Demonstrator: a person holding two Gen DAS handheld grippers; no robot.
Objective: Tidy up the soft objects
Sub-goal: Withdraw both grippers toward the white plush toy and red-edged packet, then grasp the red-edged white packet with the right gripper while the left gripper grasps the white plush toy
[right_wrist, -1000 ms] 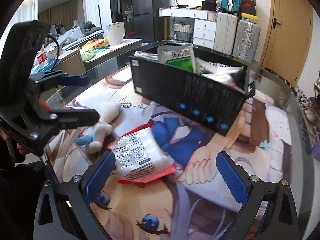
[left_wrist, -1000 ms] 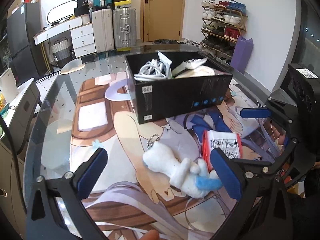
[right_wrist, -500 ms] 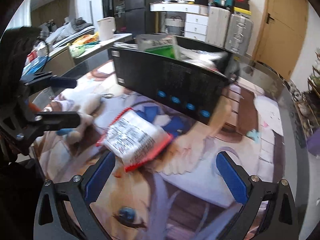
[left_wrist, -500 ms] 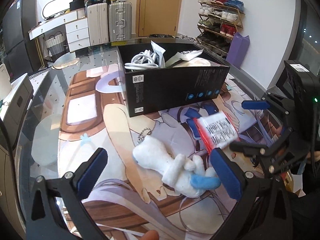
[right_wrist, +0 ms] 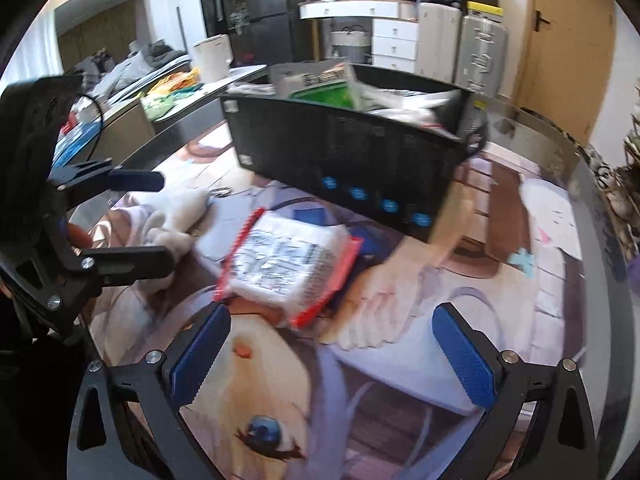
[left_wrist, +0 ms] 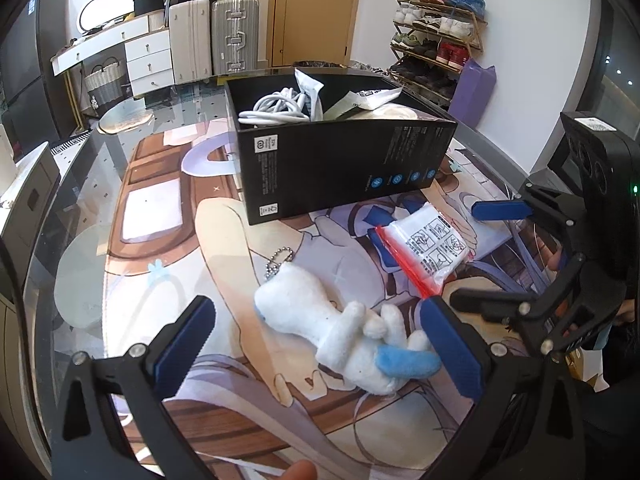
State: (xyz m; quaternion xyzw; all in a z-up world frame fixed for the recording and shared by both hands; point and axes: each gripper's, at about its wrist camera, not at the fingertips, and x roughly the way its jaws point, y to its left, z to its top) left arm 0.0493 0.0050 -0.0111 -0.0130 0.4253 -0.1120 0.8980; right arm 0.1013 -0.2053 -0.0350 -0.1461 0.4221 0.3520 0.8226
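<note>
Little of the print can be read. The black box (left_wrist: pixel 340 168) carries two small white labels with round marks on its near end, columns of fine white print too small to read, and a row of four round blue icons low on its long side, which also show in the right wrist view. Just in front of the box, the red-edged plastic packet (left_wrist: pixel 430 246) bears a printed grid of four black line pictograms; its text is illegible. Inside the box, a white wrapper (left_wrist: pixel 370 98) shows dark characters that cannot be made out. In the right wrist view, a green and white packet (right_wrist: pixel 320 84) in the box has blurred lettering.
</note>
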